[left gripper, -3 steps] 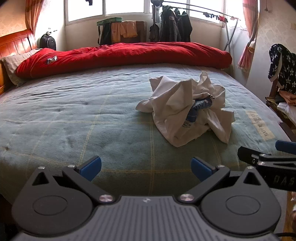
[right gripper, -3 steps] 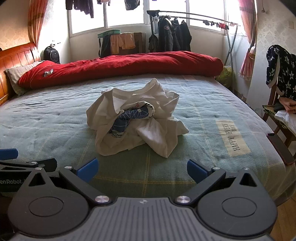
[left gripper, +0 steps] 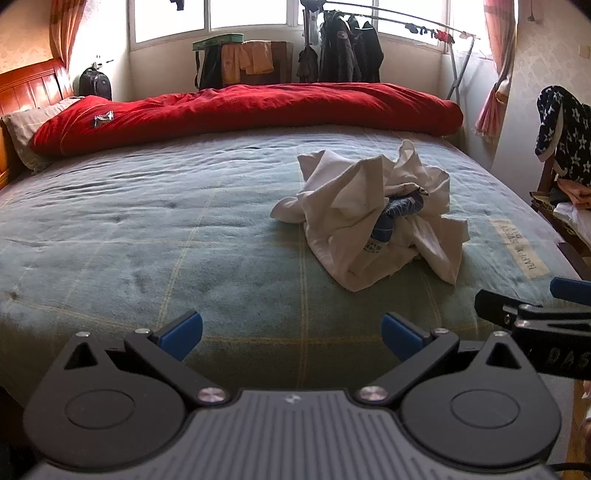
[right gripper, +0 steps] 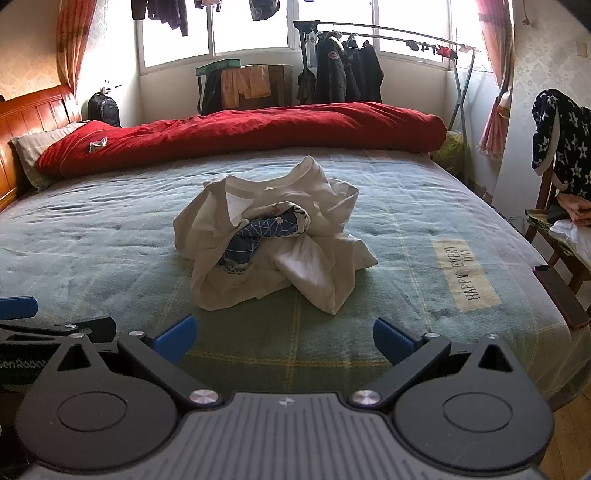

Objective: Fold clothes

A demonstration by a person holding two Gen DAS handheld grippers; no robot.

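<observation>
Left wrist view: the left gripper (left gripper: 291, 334) gapes wide and empty above the bed (left gripper: 147, 229); the crumpled shirt (left gripper: 373, 218) lies ahead to its right. Right wrist view: the right gripper (right gripper: 284, 338) also stands wide, empty, the shirt (right gripper: 273, 236) straight ahead, apart from it.

- Daylight pours through the windows (right gripper: 255, 33) at the far wall, blown out to near white in both views.
- The bed cover (left gripper: 147, 229) is evenly lit, its wrinkles casting soft, shallow shadows.
- Warm glare glows on the curtain (left gripper: 68, 33) and wooden headboard (right gripper: 33, 110) at left.
- Fisheye distortion bows the walls and bed edges; the corners fall to black.
- The crumpled white garment (right gripper: 273, 236) is sharp; far details are slightly soft.
</observation>
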